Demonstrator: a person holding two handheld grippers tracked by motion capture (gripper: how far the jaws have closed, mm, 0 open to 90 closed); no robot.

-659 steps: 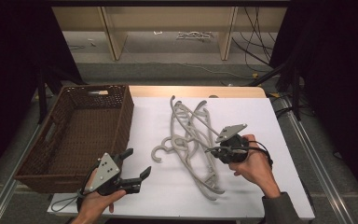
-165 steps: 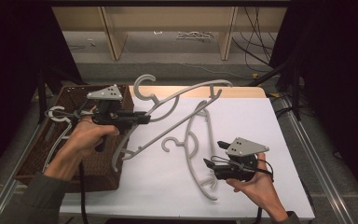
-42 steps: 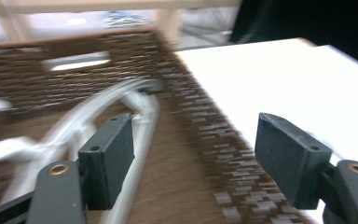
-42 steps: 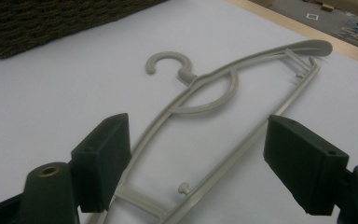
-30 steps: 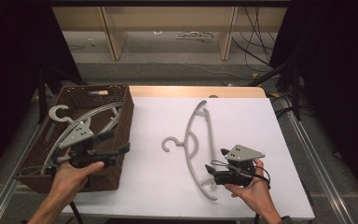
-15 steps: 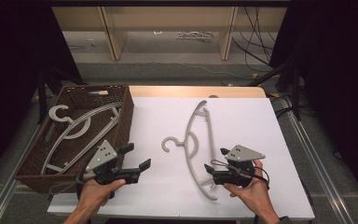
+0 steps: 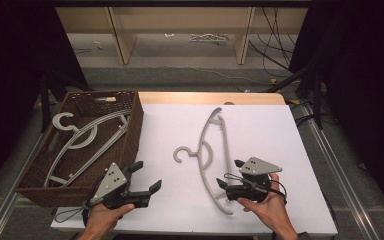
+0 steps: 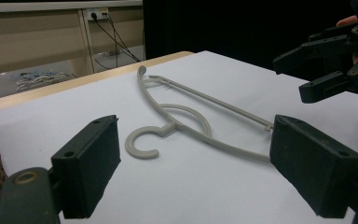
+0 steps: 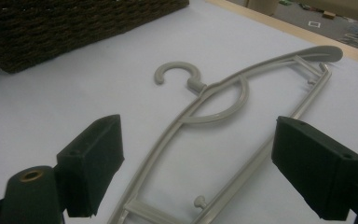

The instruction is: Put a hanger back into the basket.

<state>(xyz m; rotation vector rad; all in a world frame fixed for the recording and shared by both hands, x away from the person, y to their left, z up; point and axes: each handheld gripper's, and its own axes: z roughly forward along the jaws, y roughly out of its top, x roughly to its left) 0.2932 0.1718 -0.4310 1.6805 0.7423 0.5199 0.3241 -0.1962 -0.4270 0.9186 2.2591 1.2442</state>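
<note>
White tabletop (image 7: pixel 280 130) under a dark room, and from the high view the left gripper (image 7: pixel 145 181) sits low at the near edge, jaws spread wide with nothing between them, having just been opening. Beside its outer jaw stands the brown wicker basket (image 7: pixel 132 125), holding grey hangers (image 7: pixel 80 142). Over on the other side the right gripper (image 7: pixel 230 175) has just been opening too, jaws wide and gripping nothing; one grey hanger (image 7: pixel 211 155) lies flat on the table right at its tips.

Left gripper view now: both black pads (image 8: pixel 91 163) wide apart and bare, the hanger (image 8: pixel 186 126) lying ahead between them, the right gripper (image 8: pixel 326 65) beyond its far end.

Right gripper view: pads (image 9: pixel 95 161) wide, the hanger (image 9: pixel 214 112) running up between them, untouched, its hook toward the basket (image 9: pixel 74 23)
</note>
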